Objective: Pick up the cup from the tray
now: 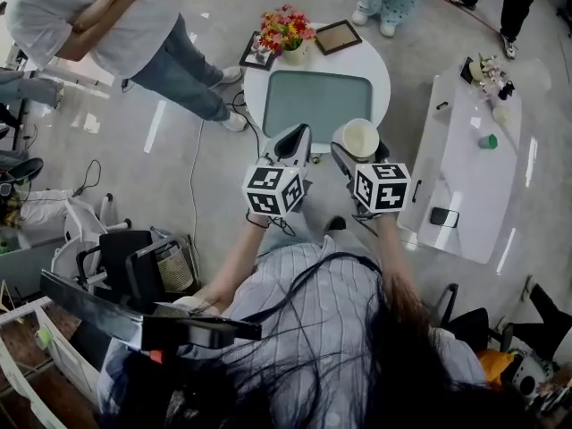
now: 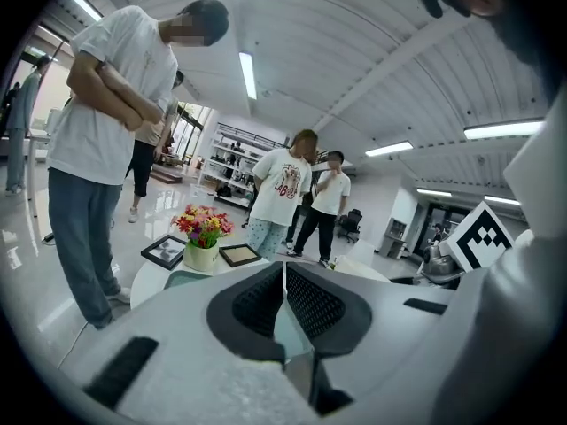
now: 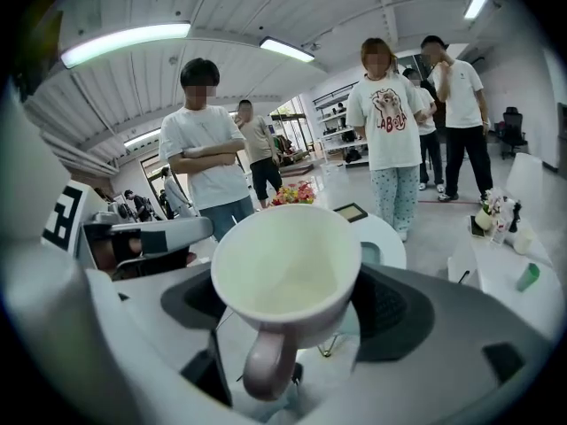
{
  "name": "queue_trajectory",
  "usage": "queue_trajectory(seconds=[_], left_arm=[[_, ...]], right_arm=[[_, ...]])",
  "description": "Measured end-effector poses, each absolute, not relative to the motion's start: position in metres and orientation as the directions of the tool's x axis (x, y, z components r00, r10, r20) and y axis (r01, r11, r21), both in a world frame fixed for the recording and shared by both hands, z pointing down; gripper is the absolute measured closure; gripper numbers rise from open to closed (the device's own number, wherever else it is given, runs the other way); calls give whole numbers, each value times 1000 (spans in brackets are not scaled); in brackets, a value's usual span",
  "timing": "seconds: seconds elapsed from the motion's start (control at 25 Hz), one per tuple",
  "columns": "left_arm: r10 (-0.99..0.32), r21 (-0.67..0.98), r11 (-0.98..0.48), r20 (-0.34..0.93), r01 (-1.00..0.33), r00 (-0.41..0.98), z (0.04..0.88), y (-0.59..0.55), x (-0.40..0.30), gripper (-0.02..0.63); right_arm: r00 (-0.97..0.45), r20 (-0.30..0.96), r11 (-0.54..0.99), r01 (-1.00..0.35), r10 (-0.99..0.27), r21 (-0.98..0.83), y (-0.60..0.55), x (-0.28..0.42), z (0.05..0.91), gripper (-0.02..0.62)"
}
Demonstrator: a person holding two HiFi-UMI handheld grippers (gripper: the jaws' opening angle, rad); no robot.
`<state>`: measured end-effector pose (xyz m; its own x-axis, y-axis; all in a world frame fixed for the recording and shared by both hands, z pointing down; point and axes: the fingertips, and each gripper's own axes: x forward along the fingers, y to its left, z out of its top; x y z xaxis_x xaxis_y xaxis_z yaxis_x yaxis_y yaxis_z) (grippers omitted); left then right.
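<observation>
i see the cup (image 1: 360, 138) (image 3: 288, 273) clamped in the right gripper (image 1: 357, 150) (image 3: 292, 306). its two jaws press on the cup's left and right sides, with the dark pads (image 3: 403, 312) flush against the wall. the cup is white and empty. its mouth is tipped up toward the right gripper camera, and the handle hangs down on the near side, toward the gripper body. it's off the tray (image 1: 317, 101), in the air. in the head view it sits over the tray's near right corner, by the near edge of the round table (image 1: 380, 74).

the left gripper (image 1: 293, 141) (image 2: 284, 290) is closed. its jaws meet along a thin line with nothing between them. it hangs just beside the right gripper, to the cup's left, not touching the cup, over the tray's near edge. the marker cubes (image 1: 274, 190) of both grippers are side by side, close to the person's chest.

the tray is grey-green and bare, in the middle of the table. the flowers (image 1: 284, 29) stand at the table's far edge, with one frame (image 1: 338, 37) to their right and another at the far left edge. the long white bench (image 1: 465, 181) is well apart to the right, with a phone (image 1: 444, 216) near its near left edge. a bystander (image 1: 98, 16) with folded arms stands at far left.
</observation>
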<state>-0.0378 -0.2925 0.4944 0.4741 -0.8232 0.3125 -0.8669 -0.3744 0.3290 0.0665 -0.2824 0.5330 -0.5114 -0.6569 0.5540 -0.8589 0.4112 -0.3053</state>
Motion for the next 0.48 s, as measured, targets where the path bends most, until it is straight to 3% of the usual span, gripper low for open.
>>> queue_trajectory(seconds=[0.48], left_arm=[[-874, 278, -294, 310, -915, 375, 490, -219, -13, 591]], right_arm=[[-578, 528, 503, -812, -622, -297, -221, 97, 526, 193]])
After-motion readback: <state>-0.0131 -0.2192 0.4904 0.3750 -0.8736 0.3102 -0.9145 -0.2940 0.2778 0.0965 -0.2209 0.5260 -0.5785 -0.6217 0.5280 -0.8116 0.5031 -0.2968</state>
